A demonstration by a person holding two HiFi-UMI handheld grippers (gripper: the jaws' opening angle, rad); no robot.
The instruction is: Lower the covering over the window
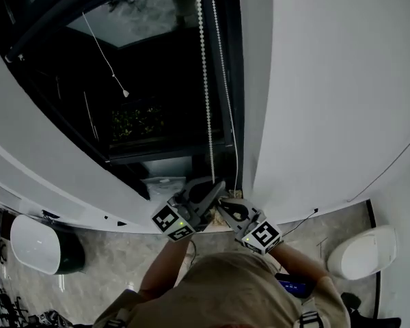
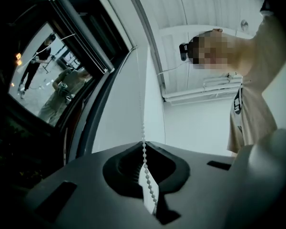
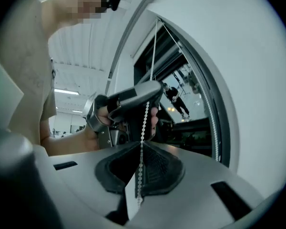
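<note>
- Your left hand-held gripper has its jaws clamped tight on the bead chain.
- The chain runs straight up beside the dark window.
- Your beige shirt shows at right.

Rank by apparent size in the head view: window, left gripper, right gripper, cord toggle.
1. Window: by far the largest.
2. Left gripper and right gripper: they look alike, so neither ranks above the other.
3. Cord toggle: the smallest, a tiny white piece at the end of its cord.

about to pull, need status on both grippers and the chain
Left gripper shut on bead chain. Right gripper shut on same chain, close by. Nothing blocking the chain.
</note>
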